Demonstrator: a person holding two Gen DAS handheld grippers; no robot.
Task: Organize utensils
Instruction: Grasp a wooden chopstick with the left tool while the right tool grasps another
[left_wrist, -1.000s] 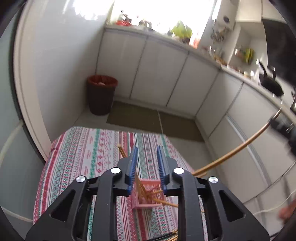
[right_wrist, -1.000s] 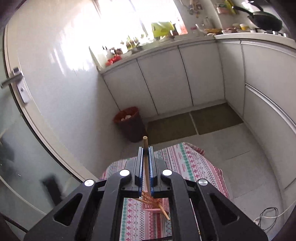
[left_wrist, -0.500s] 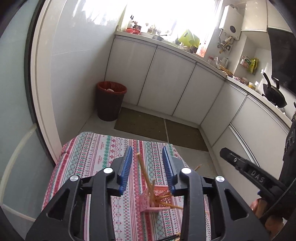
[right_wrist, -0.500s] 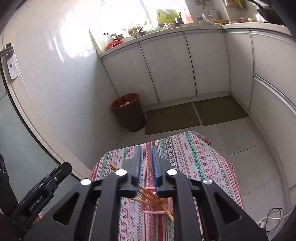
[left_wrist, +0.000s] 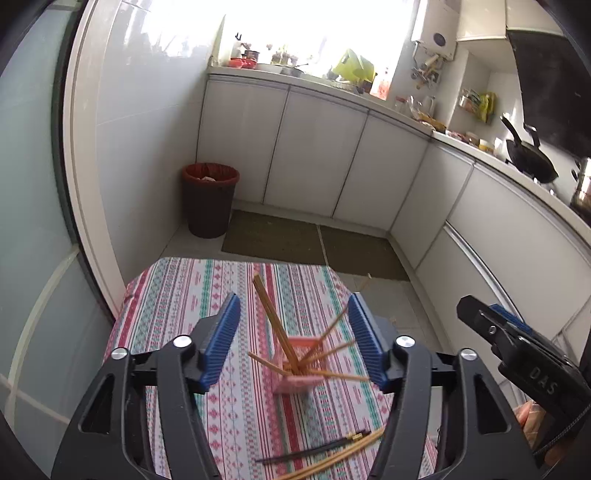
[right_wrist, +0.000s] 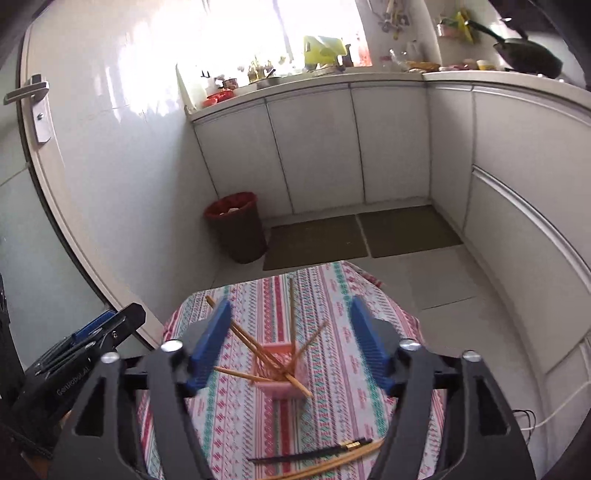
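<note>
Nearest the lens, loose chopsticks (left_wrist: 332, 456) lie on the patterned tablecloth (left_wrist: 177, 295): one black with a gold band, the rest wooden, at the near edge between the gripper arms.

Left gripper (left_wrist: 293, 341): jaws opening, blue pads spread wide, nothing pressed between them. They frame the holder from above without touching it.

Right gripper (right_wrist: 291, 345): jaws opening, pads likewise wide apart and empty. In the left wrist view its black body shows at the right edge, and part of the person's hand (left_wrist: 532, 424) is visible below it.

Pink holder (left_wrist: 301, 363): a small slatted basket standing on the cloth, mid-table. Several wooden chopsticks (right_wrist: 273, 354) stand in it, fanned out at differing tilts; one leans far left, one is near upright. The picture is slightly blurred around the holder.

Beyond the table: grey tiled floor, two dark floor mats (right_wrist: 362, 234), a red-lined waste bin (left_wrist: 210, 199) by the wall, white cabinets (right_wrist: 314, 147), a cluttered countertop, and a black wok (left_wrist: 530, 160) at far right.
</note>
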